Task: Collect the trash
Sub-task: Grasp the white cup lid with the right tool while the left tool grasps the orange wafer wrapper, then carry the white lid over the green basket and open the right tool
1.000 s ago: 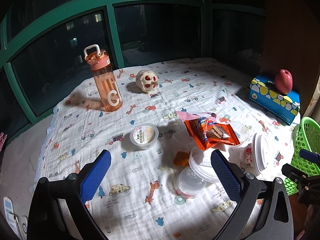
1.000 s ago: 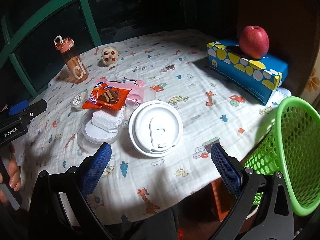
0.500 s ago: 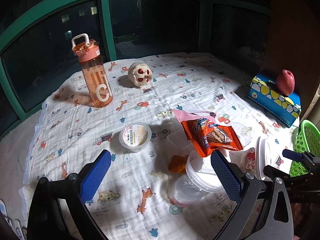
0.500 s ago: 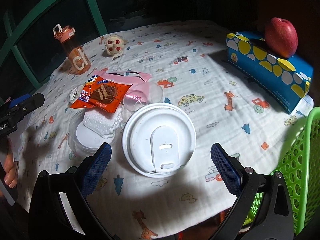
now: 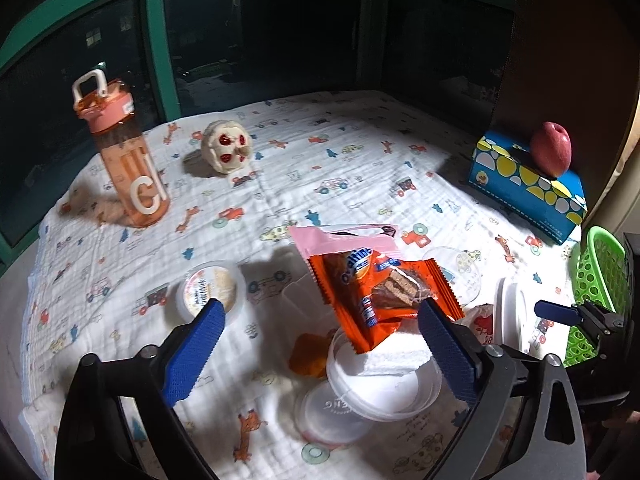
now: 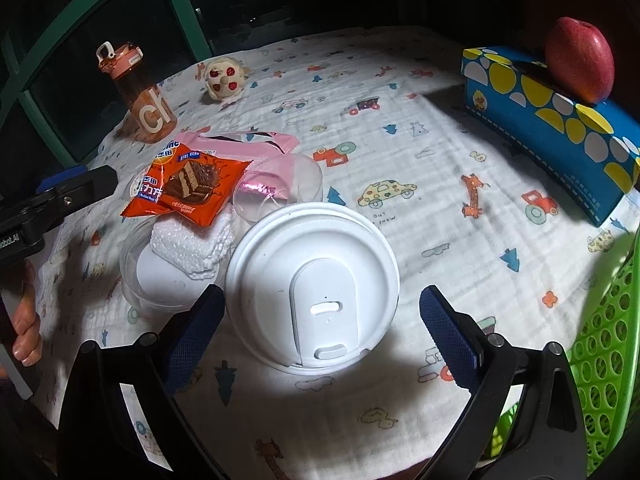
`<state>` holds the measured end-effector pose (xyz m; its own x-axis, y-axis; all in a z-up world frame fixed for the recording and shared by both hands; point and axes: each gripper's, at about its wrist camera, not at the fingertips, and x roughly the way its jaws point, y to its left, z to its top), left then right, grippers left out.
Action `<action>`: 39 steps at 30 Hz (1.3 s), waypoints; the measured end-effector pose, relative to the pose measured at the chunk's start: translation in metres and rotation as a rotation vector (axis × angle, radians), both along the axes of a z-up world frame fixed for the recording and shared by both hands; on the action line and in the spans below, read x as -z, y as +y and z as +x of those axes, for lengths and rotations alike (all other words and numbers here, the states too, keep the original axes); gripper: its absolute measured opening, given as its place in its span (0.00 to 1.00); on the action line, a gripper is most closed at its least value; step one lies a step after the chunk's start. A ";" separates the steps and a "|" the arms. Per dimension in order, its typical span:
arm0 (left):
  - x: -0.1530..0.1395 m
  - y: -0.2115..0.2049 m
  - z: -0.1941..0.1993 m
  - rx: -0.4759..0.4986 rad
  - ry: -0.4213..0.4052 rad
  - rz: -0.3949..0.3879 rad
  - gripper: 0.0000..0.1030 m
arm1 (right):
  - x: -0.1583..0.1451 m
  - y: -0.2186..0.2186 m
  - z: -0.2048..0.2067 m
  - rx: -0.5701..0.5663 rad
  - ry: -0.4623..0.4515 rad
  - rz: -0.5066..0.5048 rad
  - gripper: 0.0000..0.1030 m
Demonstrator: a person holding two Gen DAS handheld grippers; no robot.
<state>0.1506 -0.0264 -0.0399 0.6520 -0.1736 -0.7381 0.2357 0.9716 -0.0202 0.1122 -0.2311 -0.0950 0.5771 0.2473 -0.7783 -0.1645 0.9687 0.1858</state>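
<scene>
A white cup lid [image 6: 312,280] lies between the open fingers of my right gripper [image 6: 316,332], which hovers just over it. Left of it sit a clear plastic cup [image 6: 160,276] holding a white napkin [image 6: 192,244], an orange snack wrapper [image 6: 188,188], a pink wrapper [image 6: 244,142] and a second clear cup [image 6: 280,188]. My left gripper [image 5: 320,348] is open above the snack wrapper [image 5: 380,288] and clear cups [image 5: 380,384]. A small sealed cup [image 5: 210,288] and an orange scrap [image 5: 308,356] lie near it. A green mesh basket [image 6: 600,360] stands at the right edge.
An orange water bottle [image 5: 124,152] and a skull-like toy [image 5: 228,148] stand at the back. A blue tissue box [image 6: 552,120] with a red apple [image 6: 580,60] on it sits at the right. Dark windows with green frames [image 5: 160,40] border the cloth-covered table [image 5: 352,160].
Both grippers have moved forward and lower toward the trash pile. The white lid now lies between my right gripper's fingers. Both stay open.
</scene>
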 end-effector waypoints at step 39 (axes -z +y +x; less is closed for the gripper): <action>0.014 -0.005 0.015 0.071 0.094 -0.123 0.07 | 0.009 -0.011 0.007 0.005 0.031 0.056 0.89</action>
